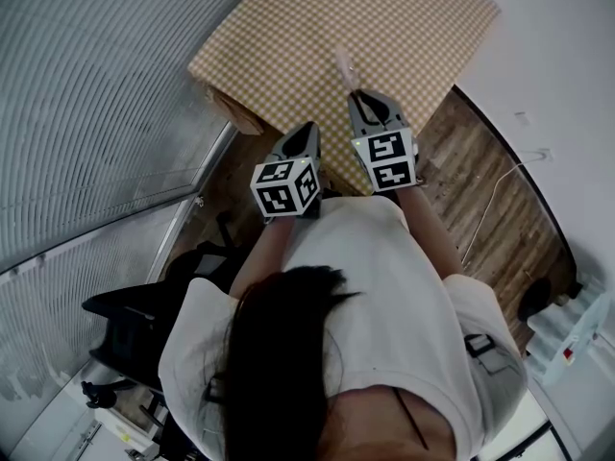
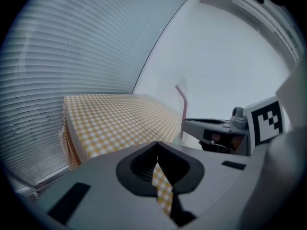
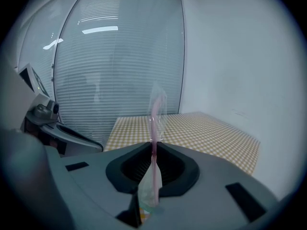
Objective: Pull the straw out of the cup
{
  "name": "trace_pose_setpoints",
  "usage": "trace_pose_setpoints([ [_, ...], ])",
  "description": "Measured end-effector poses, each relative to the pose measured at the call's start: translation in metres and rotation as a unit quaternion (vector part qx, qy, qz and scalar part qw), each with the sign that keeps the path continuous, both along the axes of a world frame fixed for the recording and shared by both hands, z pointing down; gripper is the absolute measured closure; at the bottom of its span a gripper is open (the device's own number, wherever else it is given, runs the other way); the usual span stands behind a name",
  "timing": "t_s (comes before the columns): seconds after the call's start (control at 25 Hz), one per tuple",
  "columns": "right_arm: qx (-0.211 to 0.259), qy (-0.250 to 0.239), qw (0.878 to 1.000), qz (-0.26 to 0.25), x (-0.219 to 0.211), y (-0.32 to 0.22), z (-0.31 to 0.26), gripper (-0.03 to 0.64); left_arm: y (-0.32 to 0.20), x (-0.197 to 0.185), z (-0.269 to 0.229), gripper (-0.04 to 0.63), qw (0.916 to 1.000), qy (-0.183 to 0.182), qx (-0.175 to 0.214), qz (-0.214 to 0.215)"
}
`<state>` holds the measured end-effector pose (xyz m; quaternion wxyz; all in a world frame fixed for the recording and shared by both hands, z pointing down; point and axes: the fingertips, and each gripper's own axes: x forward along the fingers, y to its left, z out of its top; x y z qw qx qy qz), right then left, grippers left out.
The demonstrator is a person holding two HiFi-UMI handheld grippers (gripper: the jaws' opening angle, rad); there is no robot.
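A pink straw [image 3: 154,121] in a clear plastic sleeve stands upright between the jaws of my right gripper [image 3: 154,147], which is shut on it. From the head view the straw [image 1: 343,65] sticks up past the right gripper [image 1: 359,94] over the near edge of the checked table. The left gripper view shows the same straw [image 2: 183,104] rising above the right gripper [image 2: 211,128]. My left gripper [image 2: 157,150] is shut with nothing held and hangs beside the table's near corner, to the left of the right one [image 1: 307,133]. No cup shows in any view.
A table with a yellow-checked cloth [image 1: 384,17] lies ahead. Window blinds [image 1: 86,84] run along the left, a white wall on the right. Wooden floor [image 1: 480,161] with a thin cable [image 1: 500,185] lies to the right. A black chair [image 1: 125,325] stands behind left.
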<state>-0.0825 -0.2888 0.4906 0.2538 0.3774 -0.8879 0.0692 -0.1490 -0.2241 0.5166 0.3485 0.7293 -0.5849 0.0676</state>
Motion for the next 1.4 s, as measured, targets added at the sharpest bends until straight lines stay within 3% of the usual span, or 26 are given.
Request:
trace_pose_setpoints([
  [0.28,0.006,-0.017,1.0,-0.003,-0.001,0.002,-0.01,0.565,0.0,0.0,-0.001,0.586,1.0,-0.002,0.004,-0.002],
  [0.84,0.037,-0.128,0.991,0.02,0.022,-0.011,-0.088,0.565,-0.003,0.006,-0.004,0.586,0.9999,-0.005,0.01,0.007],
  [1.04,0.057,-0.132,0.989,0.029,0.035,-0.019,-0.111,0.565,-0.006,0.008,-0.003,0.586,0.9999,-0.003,0.008,0.012],
  [1.4,0.034,-0.134,0.987,0.087,0.075,-0.036,-0.105,0.565,-0.006,0.013,-0.002,0.586,0.9997,-0.001,0.007,0.022],
])
